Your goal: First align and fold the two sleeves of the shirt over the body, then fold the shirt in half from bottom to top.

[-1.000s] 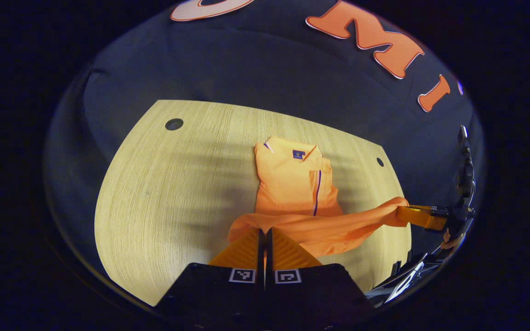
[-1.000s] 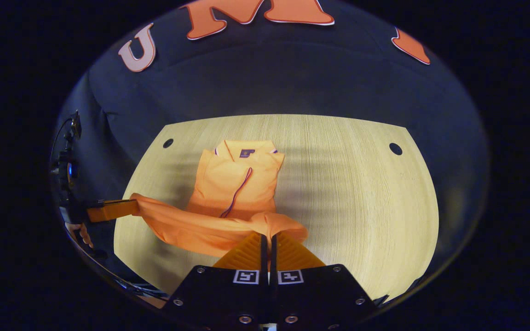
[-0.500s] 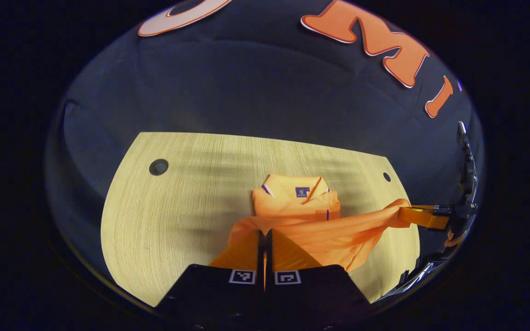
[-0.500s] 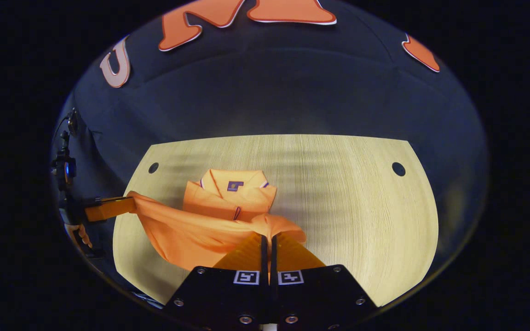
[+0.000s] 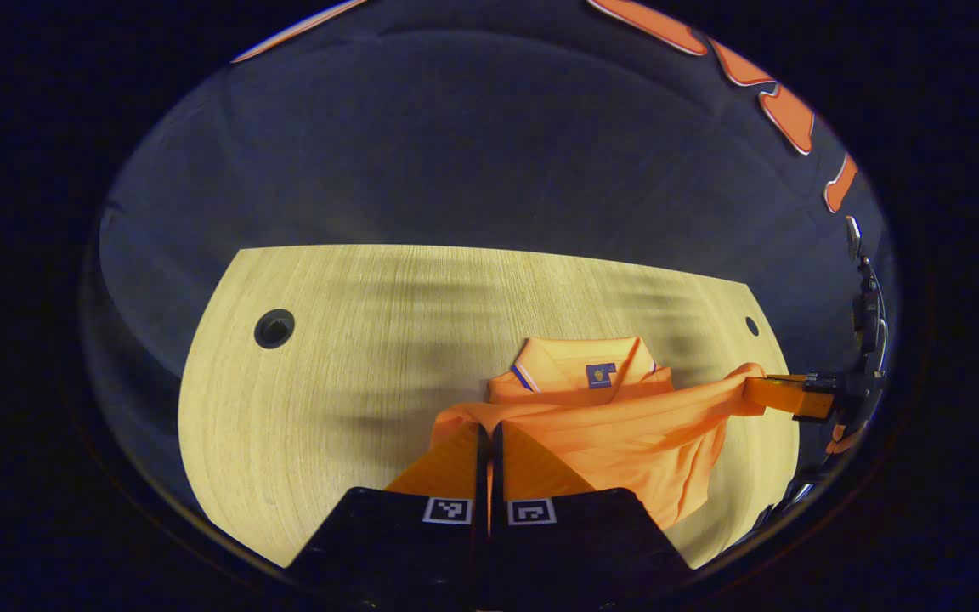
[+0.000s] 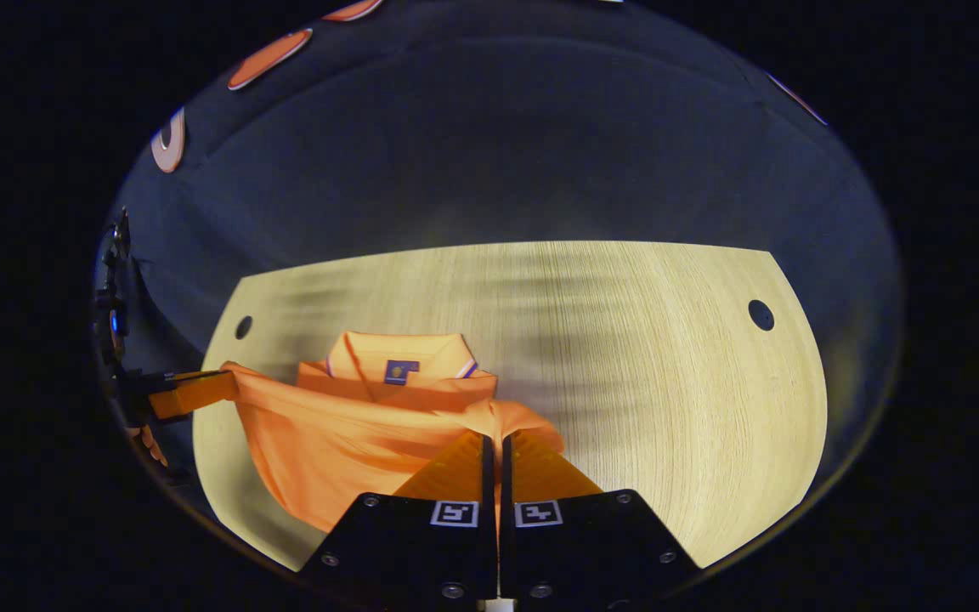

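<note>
An orange polo shirt (image 5: 617, 425) (image 6: 345, 433) lies on the wooden table (image 5: 328, 391) (image 6: 651, 382), collar at the far end with a small dark tag inside it. Its bottom hem is lifted off the table and stretched between the two grippers, hanging over the body up to just below the collar. My left gripper (image 5: 489, 433) is shut on one hem corner; it appears again at the left in the right gripper view (image 6: 222, 385). My right gripper (image 6: 494, 442) is shut on the other corner, seen also in the left gripper view (image 5: 749, 391). The sleeves are hidden under the lifted cloth.
The table has a round hole near each far corner (image 5: 274, 327) (image 6: 761, 314). Dark cloth wall rises behind the far edge. Bare wood spreads left of the shirt in the left gripper view and right of it in the right gripper view.
Both grippers have carried the hem forward toward the collar. The lifted cloth now covers most of the body and the placket; a second ago much of the front was bare.
</note>
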### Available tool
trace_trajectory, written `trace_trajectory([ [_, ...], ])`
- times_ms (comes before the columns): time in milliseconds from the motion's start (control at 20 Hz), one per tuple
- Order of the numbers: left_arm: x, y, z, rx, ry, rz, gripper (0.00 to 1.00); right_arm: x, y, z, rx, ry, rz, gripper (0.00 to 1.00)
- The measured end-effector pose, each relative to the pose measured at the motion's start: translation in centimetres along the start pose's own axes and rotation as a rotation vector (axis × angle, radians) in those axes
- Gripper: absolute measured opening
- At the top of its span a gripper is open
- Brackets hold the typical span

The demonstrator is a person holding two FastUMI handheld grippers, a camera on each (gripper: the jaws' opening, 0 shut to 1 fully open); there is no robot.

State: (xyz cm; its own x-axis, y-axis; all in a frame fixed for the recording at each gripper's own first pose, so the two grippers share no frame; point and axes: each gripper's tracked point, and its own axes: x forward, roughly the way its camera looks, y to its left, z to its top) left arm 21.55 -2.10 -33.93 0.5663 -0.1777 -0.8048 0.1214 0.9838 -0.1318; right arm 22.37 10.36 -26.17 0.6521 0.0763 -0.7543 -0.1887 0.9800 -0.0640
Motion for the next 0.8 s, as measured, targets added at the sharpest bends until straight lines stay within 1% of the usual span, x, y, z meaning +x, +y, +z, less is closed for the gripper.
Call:
trace_trajectory([
  [100,1.6,0.6,-0.4,0.014,0.019,0.02,0.01,2.0,0.0,0.2,-0.002,-0.004,-0.005,0.02],
  [200,2.8,0.8,0.0,0.014,0.012,0.03,0.02,3.6,-0.3,0.2,0.017,0.001,-0.003,0.02],
  [250,3.3,0.7,-0.1,0.017,0.006,0.034,0.02,4.2,-0.7,0.0,0.015,0.01,-0.019,0.04],
  [300,3.6,0.8,-0.2,0.025,0.008,0.036,0.06,4.7,-1.2,-0.4,0.009,0.02,-0.034,0.07],
  [350,3.8,1.1,-0.2,0.031,0.007,0.045,0.06,5.0,-1.7,-0.7,-0.001,0.026,-0.051,0.14],
  [400,3.7,1.3,-0.2,0.031,0.0,0.049,0.25,4.6,-1.9,-0.8,-0.003,0.029,-0.059,0.17],
  [450,3.5,1.4,0.2,0.027,-0.013,0.052,0.43,4.5,-1.7,-0.6,-0.001,0.02,-0.05,0.31],
  [500,3.2,1.8,0.5,0.022,-0.03,0.065,0.62,4.2,-1.5,-0.2,0.004,0.005,-0.042,0.42],
  [550,3.4,2.3,1.1,0.023,-0.05,0.086,0.81,3.8,-1.3,0.2,0.009,-0.012,-0.04,0.65],
  [600,2.4,2.6,1.4,0.025,-0.071,0.102,1.0,3.4,-1.2,0.7,0.014,-0.031,-0.033,0.76],
  [650,1.9,2.9,2.0,0.036,-0.095,0.119,1.0,2.8,-1.1,1.3,0.021,-0.051,-0.028,0.98],
  [800,-2.0,2.8,4.7,0.049,-0.187,0.13,0.99,0.3,-1.1,2.8,0.022,-0.111,-0.027,0.99],
])
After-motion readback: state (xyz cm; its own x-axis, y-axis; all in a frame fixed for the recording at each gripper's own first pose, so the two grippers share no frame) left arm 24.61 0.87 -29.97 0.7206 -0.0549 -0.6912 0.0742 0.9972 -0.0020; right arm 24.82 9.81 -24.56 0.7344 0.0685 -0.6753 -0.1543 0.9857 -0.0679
